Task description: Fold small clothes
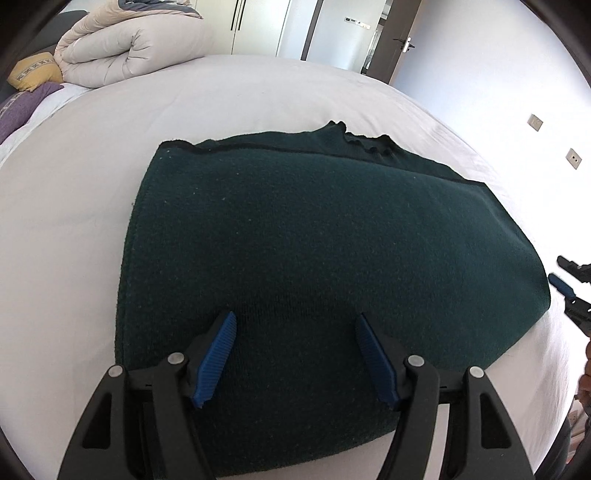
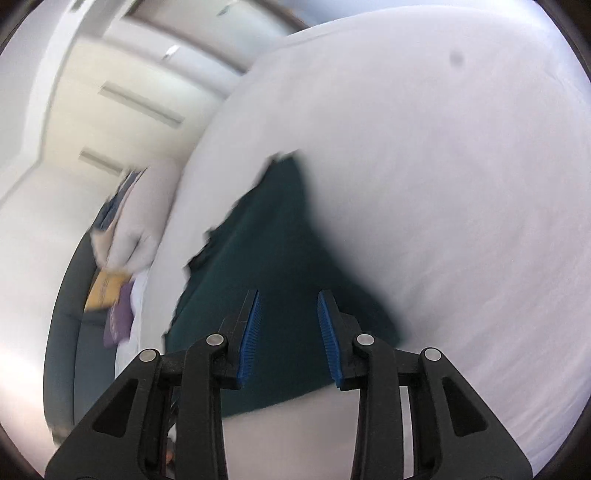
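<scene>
A dark green knit garment (image 1: 314, 258) lies folded and flat on the white bed (image 1: 92, 184), its frilled collar at the far edge. My left gripper (image 1: 297, 317) is open, its blue pads apart just above the near part of the garment, holding nothing. My right gripper (image 2: 289, 295) is open and empty, hovering over the same green garment (image 2: 280, 258); that view is tilted and blurred. The right gripper also shows at the right edge of the left wrist view (image 1: 569, 284), beside the garment's right side.
A rolled beige duvet (image 1: 129, 48) with yellow (image 1: 35, 72) and purple (image 1: 16, 110) cushions sits at the bed's far left. White wardrobes (image 1: 258, 26) and a door (image 1: 402, 40) stand behind the bed. The bed's right edge runs near a wall with sockets (image 1: 574, 158).
</scene>
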A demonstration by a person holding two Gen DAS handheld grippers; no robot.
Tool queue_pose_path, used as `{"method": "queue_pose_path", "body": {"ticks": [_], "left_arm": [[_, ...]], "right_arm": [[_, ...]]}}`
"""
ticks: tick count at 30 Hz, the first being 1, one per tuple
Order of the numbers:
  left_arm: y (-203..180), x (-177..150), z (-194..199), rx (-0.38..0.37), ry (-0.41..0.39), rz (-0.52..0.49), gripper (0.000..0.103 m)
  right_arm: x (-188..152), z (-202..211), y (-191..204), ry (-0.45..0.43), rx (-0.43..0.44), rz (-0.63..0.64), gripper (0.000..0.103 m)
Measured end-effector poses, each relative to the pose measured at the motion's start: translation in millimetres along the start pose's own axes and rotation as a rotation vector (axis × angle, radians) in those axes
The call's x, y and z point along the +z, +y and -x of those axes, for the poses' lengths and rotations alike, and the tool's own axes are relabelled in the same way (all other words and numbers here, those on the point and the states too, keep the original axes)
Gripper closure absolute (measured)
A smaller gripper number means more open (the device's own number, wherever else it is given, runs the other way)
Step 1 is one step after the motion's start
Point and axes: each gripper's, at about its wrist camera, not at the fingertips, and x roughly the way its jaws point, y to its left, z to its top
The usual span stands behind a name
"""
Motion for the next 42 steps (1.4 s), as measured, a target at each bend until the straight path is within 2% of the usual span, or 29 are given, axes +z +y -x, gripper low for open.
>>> {"method": "queue_pose_path", "body": {"ticks": [2,6,9,13,16,19,23,25,26,27,30,32,36,40,42], "left_arm": [[0.3,0.9,-0.6,0.001,0.0,-0.001,0.033],[2.2,0.6,0.6,-0.001,-0.004,-0.003,0.033],[3.8,-1.0,2.4,-0.004,-0.009,-0.011,0.031],[4.4,0.2,1.4,-0.003,-0.013,-0.015,0.029],[3.1,0.3,1.0,0.001,-0.017,-0.021,0.029],[3.4,0.2,1.4,-0.003,-0.021,-0.021,0.029],[7.9,1.0,10.2,-0.036,-0.035,0.004,0.029],[18.2,-0.3,26.2,-0.044,-0.058,0.054,0.028],[25.5,-1.9,36.4,-0.038,-0.08,0.082,0.024],[36.1,-3.5,47.9,-0.032,-0.108,0.121,0.023],[73.4,-8.3,73.2,-0.028,-0.172,0.251,0.014],[97.4,-8.1,72.0,-0.051,-0.148,0.325,0.014],[130.2,-0.3,36.8,-0.239,-0.015,0.454,0.016],[127.7,20.0,9.5,-0.33,0.093,0.413,0.016],[131.2,27.6,-0.2,-0.367,0.136,0.444,0.016]], "right_arm": [[-5.1,-10.5,25.3,0.041,0.04,0.062,0.073],[-22.8,-69.6,88.9,0.167,0.13,0.182,0.072],[-38.3,-118.6,126.0,0.239,0.144,0.242,0.072],[-53.3,-172.4,148.6,0.316,0.149,0.241,0.072],[-55.4,-203.7,143.7,0.336,0.09,0.247,0.072],[-46.8,-219.6,126.0,0.324,0.107,0.184,0.073],[-21.0,-198.2,90.2,0.243,0.087,0.11,0.072],[-15.8,-180.7,88.7,0.199,0.057,0.123,0.055],[-14.2,-171.0,90.6,0.176,0.052,0.136,0.035],[-13.2,-162.5,96.0,0.142,0.053,0.154,0.026],[-8.5,-144.5,112.0,0.133,0.102,0.222,0.026],[-9.2,-152.8,123.5,0.174,0.145,0.239,0.026],[-15.0,-179.5,149.7,0.254,0.199,0.243,0.026],[-18.9,-209.3,163.3,0.335,0.229,0.23,0.026],[-19.1,-225.2,165.4,0.371,0.225,0.22,0.026]]}}
